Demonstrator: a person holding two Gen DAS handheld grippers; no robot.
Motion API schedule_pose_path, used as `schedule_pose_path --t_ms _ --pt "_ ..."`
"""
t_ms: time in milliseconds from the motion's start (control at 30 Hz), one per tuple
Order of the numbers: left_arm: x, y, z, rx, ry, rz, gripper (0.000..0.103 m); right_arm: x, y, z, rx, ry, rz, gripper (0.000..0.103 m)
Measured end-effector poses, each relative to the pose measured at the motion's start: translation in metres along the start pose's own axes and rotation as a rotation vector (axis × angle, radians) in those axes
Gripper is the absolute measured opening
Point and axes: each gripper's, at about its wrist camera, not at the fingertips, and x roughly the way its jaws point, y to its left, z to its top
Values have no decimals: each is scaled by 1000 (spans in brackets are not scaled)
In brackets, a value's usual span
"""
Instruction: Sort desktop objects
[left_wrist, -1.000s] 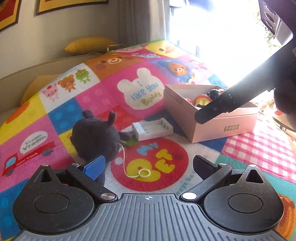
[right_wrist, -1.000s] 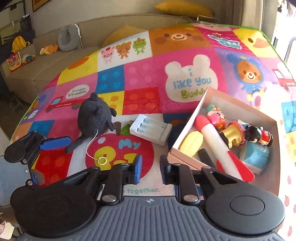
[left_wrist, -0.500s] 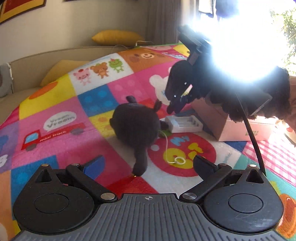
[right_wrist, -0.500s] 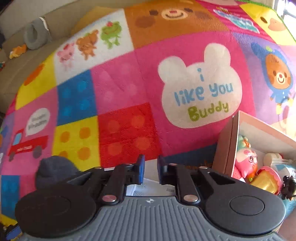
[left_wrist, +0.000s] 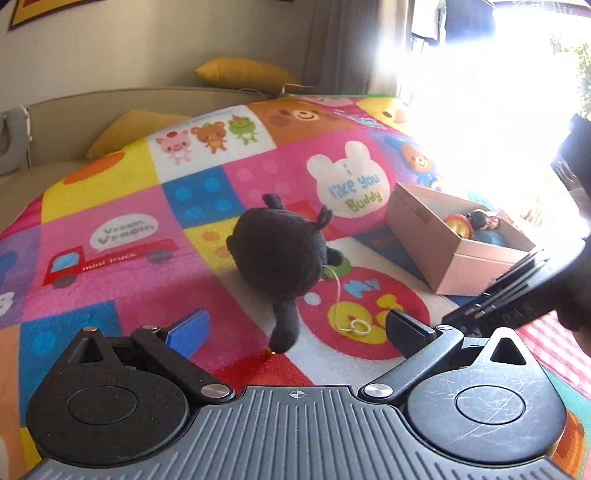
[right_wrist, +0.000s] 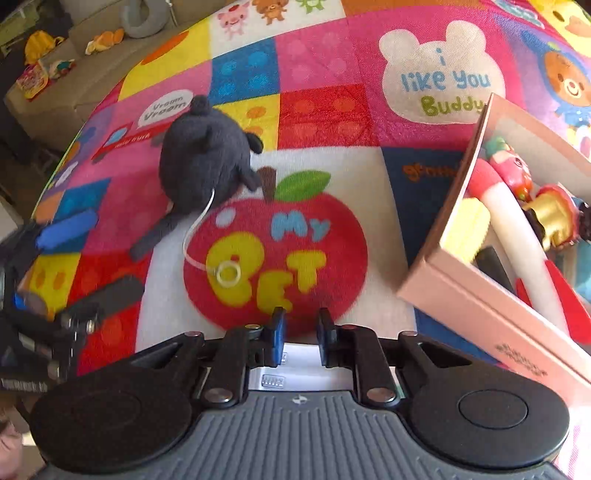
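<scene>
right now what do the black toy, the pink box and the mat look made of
Black toy: plush fabric, going by its fuzzy matte nap and soft rounded shape. Pink box: likely cardboard, with thin straight walls, crisp folded edges and a dull finish. Mat: probably printed woven or textured synthetic, from its fine grain and slight sheen.

I see one carrying surface: a brightly printed patchwork play mat (right_wrist: 325, 122) of coloured squares with cartoon animals, a truck and a red apple motif, spread over a beige cushioned base. Lying directly on it, I note a black plush toy animal (right_wrist: 205, 158) on its side, at the apple's upper left, toward the mat's left edge; its white cord ends in a pale ring (right_wrist: 229, 274) resting on the apple print. Toward the mat's right edge stands an open pink cardboard box (right_wrist: 476, 291), bottom on the mat, holding several small toys. Plush and box are well apart.
</scene>
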Motion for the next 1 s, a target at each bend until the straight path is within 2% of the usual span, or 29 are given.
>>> schedule_pose_path --t_ms 33,100,133,167,200,400,500,600,667,700,767,833,933,1000 --pt "0 -6 -1 12 9 -13 103 -7 -1 -13 -14 -15 -7 24" --pt "3 -19 -3 38 34 -48 103 -22 -8 -39 -20 -39 -20 40" --pt "4 -26 -4 52 46 -69 103 -29 -14 -49 -10 -58 -37 44" --pt "5 -35 -6 70 59 -92 103 -37 -21 -59 6 -85 -57 56" --pt "5 -44 -8 88 71 -114 103 -45 -28 -66 28 -113 -71 68" --pt "9 -96 -21 178 155 -241 103 -91 -84 -122 259 -311 -197 97" --pt "12 -118 -27 202 211 -312 103 -94 -97 -151 329 -363 -267 103" --pt "11 -135 -32 219 255 -395 103 -89 -105 -170 386 -416 -360 103" --pt "8 -143 -34 253 260 -446 103 -84 -114 -180 457 -438 -373 103" --pt "5 -145 -32 281 247 -444 103 -81 -119 -183 494 -444 -366 103" --pt "3 -140 -21 320 187 -350 103 -75 -126 -186 554 -444 -340 103" --pt "8 -125 -5 304 133 -193 103 -71 -127 -189 565 -460 -341 103" --pt "29 -87 25 202 81 115 103 -67 -122 -189 539 -469 -356 103" --pt "45 -61 40 131 80 242 103 -65 -118 -189 526 -475 -373 103"
